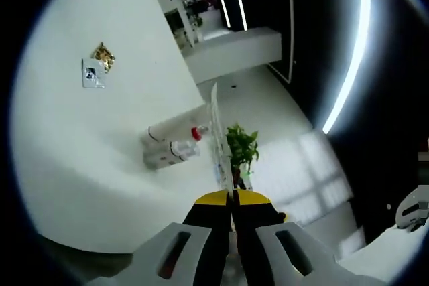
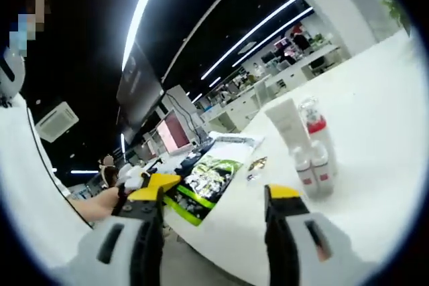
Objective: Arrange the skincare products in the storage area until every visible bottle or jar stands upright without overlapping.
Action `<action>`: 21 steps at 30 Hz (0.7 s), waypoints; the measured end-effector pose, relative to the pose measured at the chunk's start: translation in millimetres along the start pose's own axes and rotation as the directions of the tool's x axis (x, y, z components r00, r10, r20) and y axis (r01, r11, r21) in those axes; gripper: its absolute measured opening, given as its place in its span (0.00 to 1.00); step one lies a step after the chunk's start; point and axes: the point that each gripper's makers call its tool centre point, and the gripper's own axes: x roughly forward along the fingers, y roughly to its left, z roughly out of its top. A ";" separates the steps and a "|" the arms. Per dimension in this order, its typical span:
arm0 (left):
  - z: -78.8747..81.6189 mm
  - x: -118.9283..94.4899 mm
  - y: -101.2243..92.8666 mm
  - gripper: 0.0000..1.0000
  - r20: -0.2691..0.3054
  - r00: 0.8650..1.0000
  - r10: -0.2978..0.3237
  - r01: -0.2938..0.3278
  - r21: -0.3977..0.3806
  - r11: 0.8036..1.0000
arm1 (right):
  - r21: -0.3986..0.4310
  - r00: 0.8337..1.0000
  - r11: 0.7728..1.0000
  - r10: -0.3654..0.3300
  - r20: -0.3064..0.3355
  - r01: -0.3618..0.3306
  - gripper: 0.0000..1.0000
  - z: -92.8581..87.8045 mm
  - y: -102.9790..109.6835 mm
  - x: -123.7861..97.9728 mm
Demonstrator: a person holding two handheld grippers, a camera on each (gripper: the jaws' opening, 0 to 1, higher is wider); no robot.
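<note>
Small plastic bottles point(image 2: 314, 165) beside the tube point(image 2: 288, 124) on the counter point(image 2: 375, 98): likely light, slick, tippy; best pinched mid-body. Left gripper point(image 1: 232, 200) jaws clenched empty; right gripper point(image 2: 214, 195) jaws spread wide, empty.

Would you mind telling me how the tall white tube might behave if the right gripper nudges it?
The white tube stands tall and narrow on the smooth white table, so it will probably tip rather than slide. It looks like soft plastic, likely light. Falling, it could knock the red-capped bottle close beside it.

Bottle labels point(image 2: 314, 173) too blurred to read; small packets point(image 1: 97, 65) too small to identify.
</note>
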 end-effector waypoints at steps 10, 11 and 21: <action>5.1 8.9 30.4 0.00 0.002 0.996 0.085 -0.085 -0.012 0.996 | -0.052 0.997 0.996 -0.070 -0.038 0.068 0.78 -6.1 -15.6 -3.6; 5.6 9.3 33.3 0.00 0.001 0.996 0.095 -0.095 -0.011 0.995 | -0.055 0.996 0.996 -0.075 -0.042 0.073 0.78 -6.7 -16.9 -3.9; 12.7 16.7 67.6 0.00 0.011 0.981 0.192 -0.192 -0.021 0.981 | -0.108 0.987 0.986 -0.133 -0.092 0.123 0.87 -15.5 -30.3 -7.9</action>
